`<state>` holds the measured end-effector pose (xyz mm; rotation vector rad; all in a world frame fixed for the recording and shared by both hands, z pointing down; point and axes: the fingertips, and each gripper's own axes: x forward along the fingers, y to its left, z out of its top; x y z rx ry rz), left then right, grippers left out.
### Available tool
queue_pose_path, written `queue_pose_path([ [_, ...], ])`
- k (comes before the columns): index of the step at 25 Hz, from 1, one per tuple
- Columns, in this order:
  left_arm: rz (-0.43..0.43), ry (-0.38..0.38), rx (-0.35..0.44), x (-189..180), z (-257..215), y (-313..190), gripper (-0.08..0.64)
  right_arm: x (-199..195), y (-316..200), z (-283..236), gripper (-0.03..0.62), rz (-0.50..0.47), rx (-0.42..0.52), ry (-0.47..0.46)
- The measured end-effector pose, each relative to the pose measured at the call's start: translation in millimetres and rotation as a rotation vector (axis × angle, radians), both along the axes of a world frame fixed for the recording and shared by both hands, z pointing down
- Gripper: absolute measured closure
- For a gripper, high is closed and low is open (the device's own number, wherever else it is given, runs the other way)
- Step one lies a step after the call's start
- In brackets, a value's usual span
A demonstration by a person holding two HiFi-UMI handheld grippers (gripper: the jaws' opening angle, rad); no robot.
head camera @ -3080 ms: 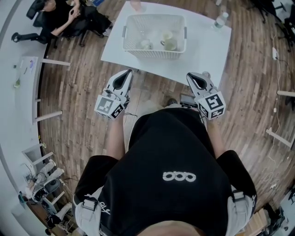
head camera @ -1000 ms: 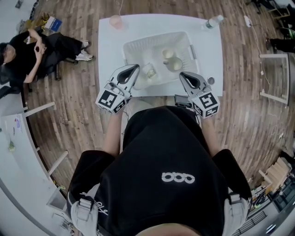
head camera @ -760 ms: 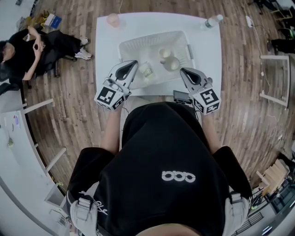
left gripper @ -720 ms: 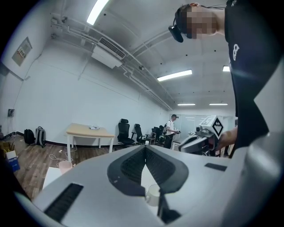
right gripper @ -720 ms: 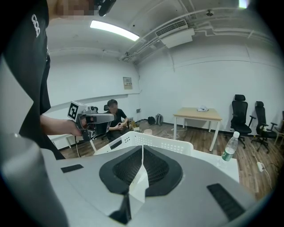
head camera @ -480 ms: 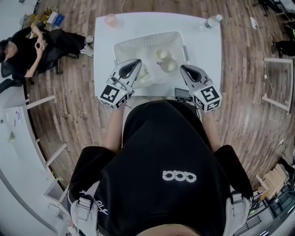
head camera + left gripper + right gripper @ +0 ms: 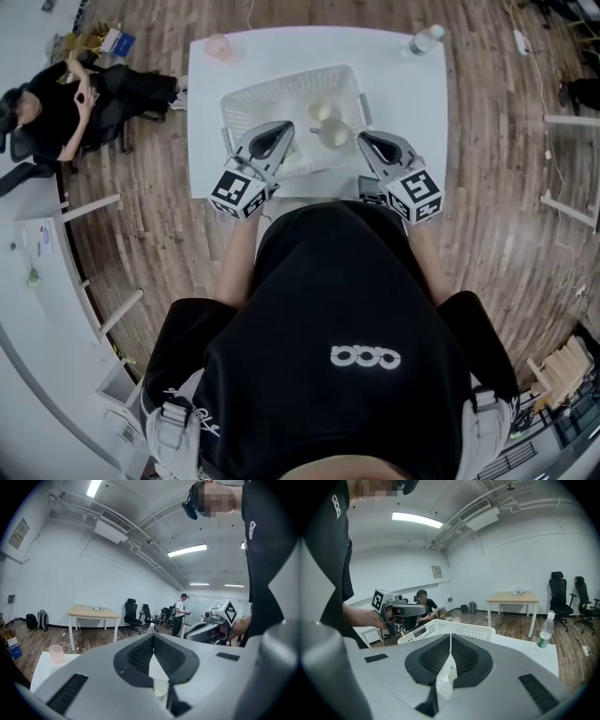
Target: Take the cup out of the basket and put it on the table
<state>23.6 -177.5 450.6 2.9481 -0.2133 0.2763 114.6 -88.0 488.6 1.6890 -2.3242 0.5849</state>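
In the head view a white slotted basket [image 7: 246, 101] stands on the white table [image 7: 408, 94]. Two pale cups [image 7: 322, 111] [image 7: 336, 135] lie inside it near the right end. My left gripper [image 7: 281, 129] hangs over the basket's near left part with its jaws shut and nothing held. My right gripper [image 7: 362, 138] is at the basket's near right corner, also shut and empty. In the left gripper view a pale cup [image 7: 160, 688] shows below the closed left gripper tips [image 7: 153, 637]. In the right gripper view the basket rim [image 7: 459, 629] lies just beyond the right gripper tips [image 7: 451, 637].
A pink cup [image 7: 217, 45] stands at the table's far left corner and a water bottle [image 7: 422, 39] at the far right. A person [image 7: 56, 103] sits on the wooden floor side at left. A dark device [image 7: 372, 197] lies at the table's near edge.
Both grippers have moved forward over the table edge toward the basket. The left one now covers the basket's near left part. Both stay shut.
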Motion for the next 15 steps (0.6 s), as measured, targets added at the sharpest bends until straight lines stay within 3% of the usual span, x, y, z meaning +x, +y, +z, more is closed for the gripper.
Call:
queue_pose_path([
  [15,0.082,-0.136,-0.06,32,51,-26,0.551,-13,-27,6,0.566,-0.024,-0.004,-0.006],
])
